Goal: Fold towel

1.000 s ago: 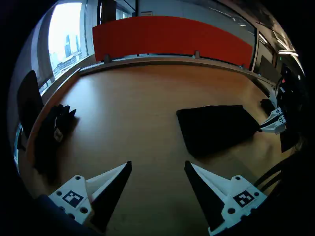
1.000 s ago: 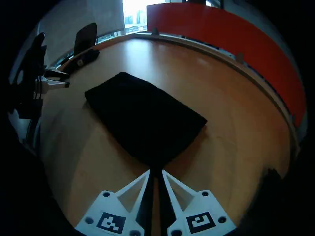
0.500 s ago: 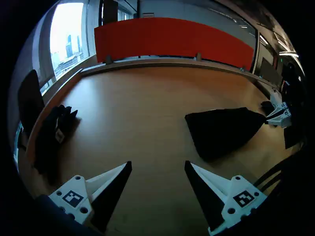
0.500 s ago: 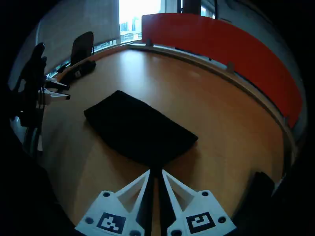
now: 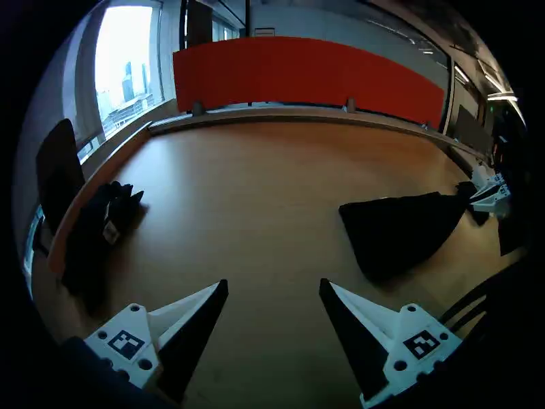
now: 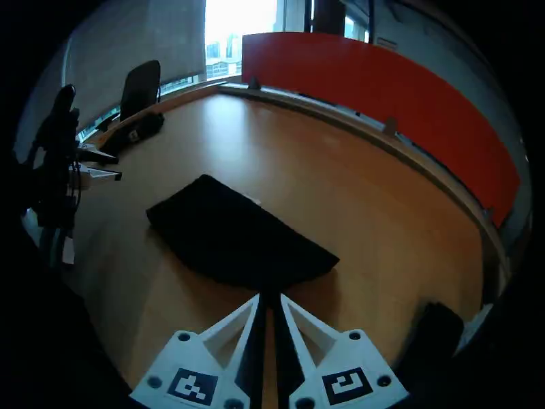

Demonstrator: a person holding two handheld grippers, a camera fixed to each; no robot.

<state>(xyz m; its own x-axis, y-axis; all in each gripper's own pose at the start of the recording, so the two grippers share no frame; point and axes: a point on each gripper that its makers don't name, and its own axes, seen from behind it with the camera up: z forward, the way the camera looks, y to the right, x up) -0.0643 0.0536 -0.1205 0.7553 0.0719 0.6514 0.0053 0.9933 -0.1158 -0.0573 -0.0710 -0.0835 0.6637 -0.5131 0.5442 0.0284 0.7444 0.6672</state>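
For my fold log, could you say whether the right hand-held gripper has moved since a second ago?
Yes. In the left gripper view, the right hand-held gripper, holding the towel, has risen toward the red partition.

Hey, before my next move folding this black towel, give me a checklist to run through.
1. Right gripper jaws shut on the towel corner: ok.
2. Left gripper jaws open and holding nothing: ok.
3. Left gripper on the towel's other corner: not ok; it hangs over bare table, apart from the towel.
4. Room on the table for the fold: ok; the dark bundle lies off at its edge.
5. Towel layers lined up underneath: cannot tell.
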